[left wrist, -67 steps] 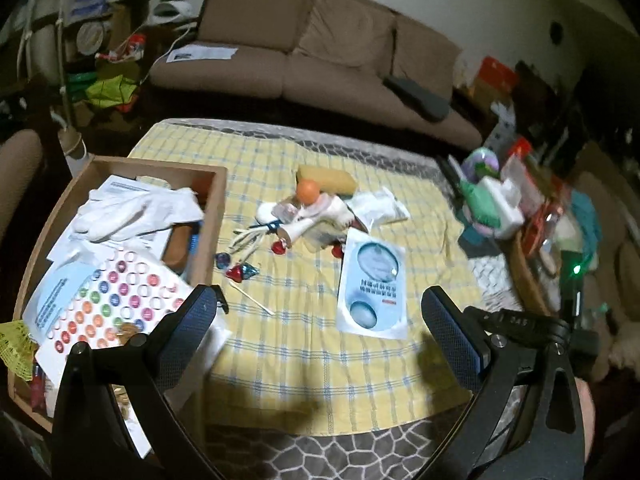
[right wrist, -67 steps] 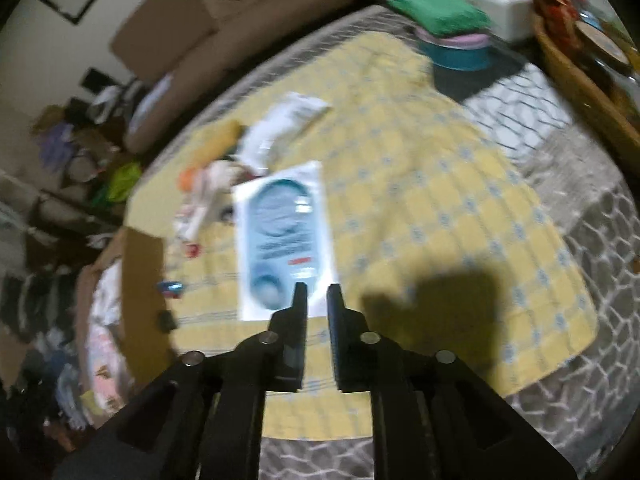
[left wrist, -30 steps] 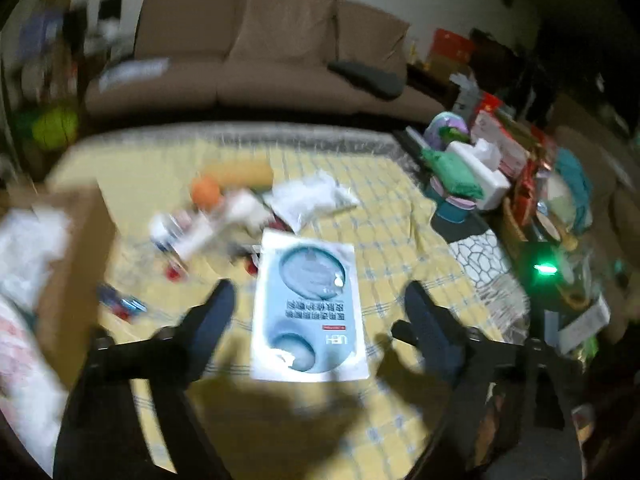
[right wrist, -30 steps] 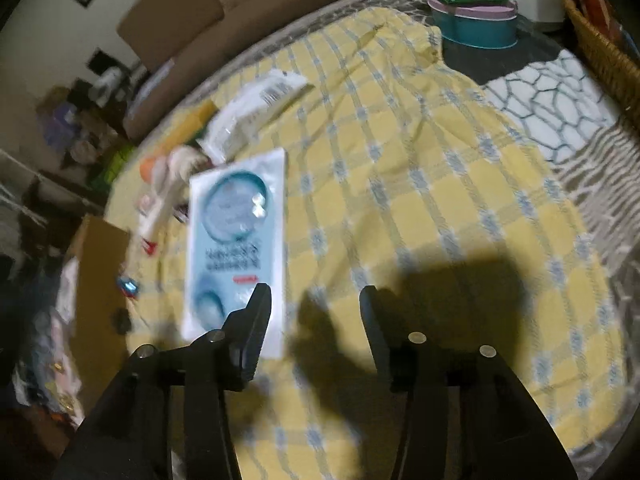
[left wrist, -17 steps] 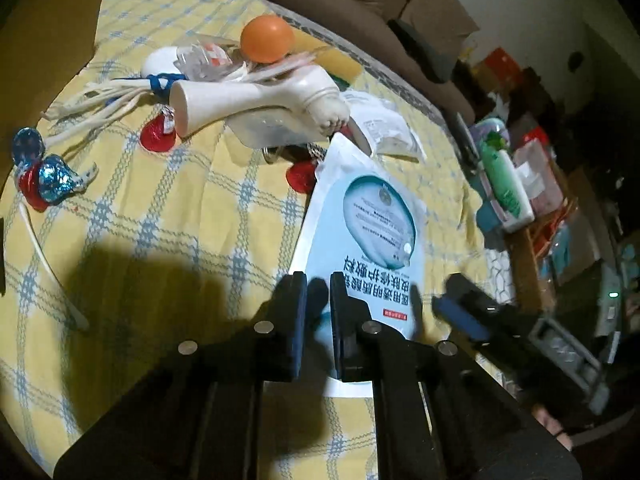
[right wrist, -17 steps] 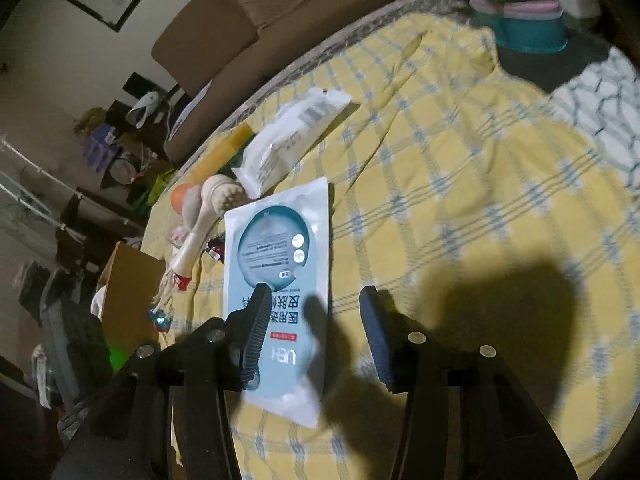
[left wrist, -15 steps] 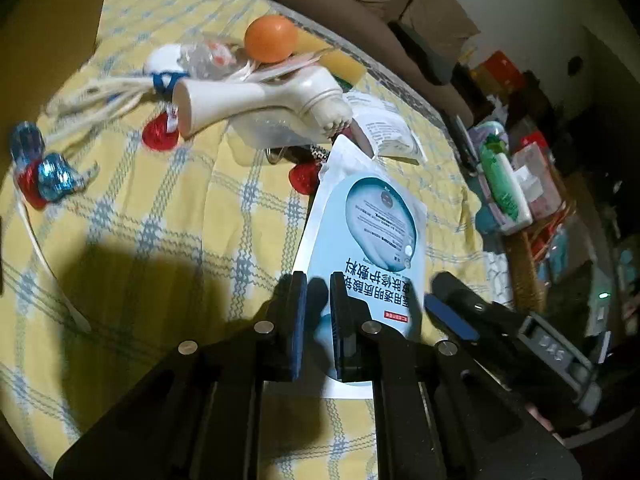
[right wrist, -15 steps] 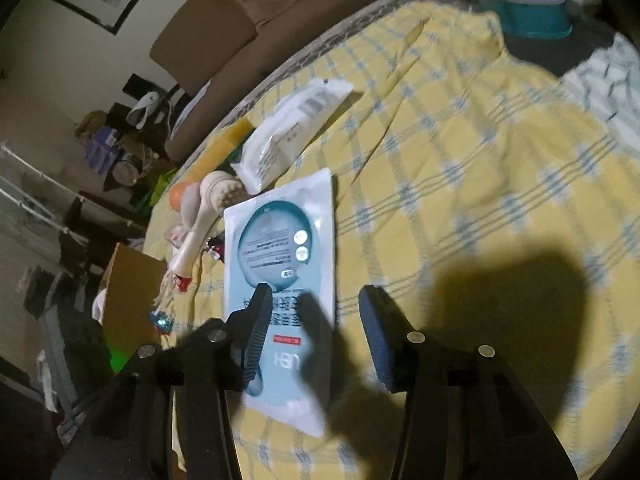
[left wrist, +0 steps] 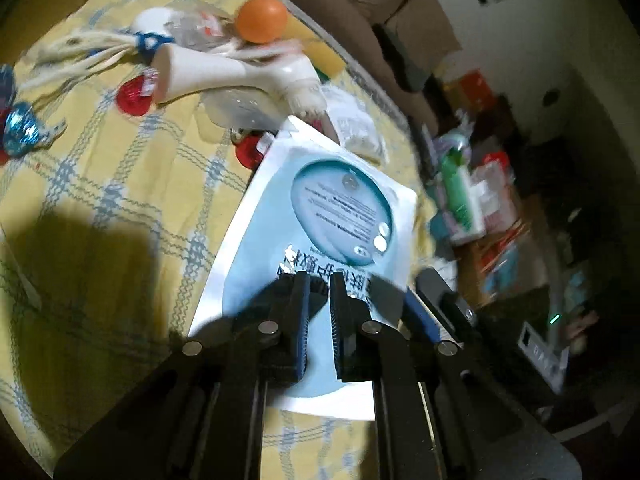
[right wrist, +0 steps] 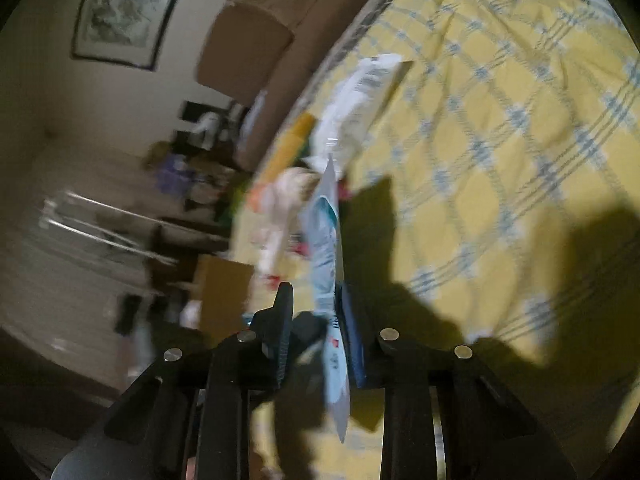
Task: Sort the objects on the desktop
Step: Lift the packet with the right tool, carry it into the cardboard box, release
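While the left gripper, jaws nearly closed on nothing, steadies the sachet above the cloth, the right gripper straddles its edge, grip uncertain, for lifting.

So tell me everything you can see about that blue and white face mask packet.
The face mask packet is a flat, glossy white sachet with a big teal circle, small print, two shiny dots and dark characters below. In the right wrist view it shows edge-on, lifted and tilted off the yellow checked cloth, its near end between the fingers of the right gripper. The left gripper, nearly shut, sits in front of its near edge; contact is unclear.
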Motion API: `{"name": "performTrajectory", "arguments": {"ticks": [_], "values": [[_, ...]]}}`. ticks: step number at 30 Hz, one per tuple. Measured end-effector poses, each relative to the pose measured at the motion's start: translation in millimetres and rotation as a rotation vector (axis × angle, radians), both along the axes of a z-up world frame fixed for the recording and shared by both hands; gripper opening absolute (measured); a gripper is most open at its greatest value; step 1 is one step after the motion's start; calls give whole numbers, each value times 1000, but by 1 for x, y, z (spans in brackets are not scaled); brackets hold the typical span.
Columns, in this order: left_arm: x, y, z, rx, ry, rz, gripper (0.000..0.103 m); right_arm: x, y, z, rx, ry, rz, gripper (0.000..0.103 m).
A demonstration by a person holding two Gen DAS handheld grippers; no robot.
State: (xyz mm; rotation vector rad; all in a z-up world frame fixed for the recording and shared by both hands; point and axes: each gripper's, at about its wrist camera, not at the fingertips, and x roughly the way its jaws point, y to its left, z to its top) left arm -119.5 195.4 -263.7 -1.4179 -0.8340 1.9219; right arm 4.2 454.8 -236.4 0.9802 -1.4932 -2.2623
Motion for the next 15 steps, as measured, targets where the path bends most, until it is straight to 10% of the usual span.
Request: {"name": "performTrajectory", "arguments": {"ticks": [7, 8, 15], "values": [[-12, -43, -9, -13, -69, 95, 16, -34, -56, 7, 300, -131, 112, 29], [-13, -49, -8, -24, -66, 114, 21, -37, -61, 5, 330, -145, 117, 9], [-2, -33, 45, -217, 67, 124, 67, -19, -34, 23, 117, -23, 15, 3]]}}
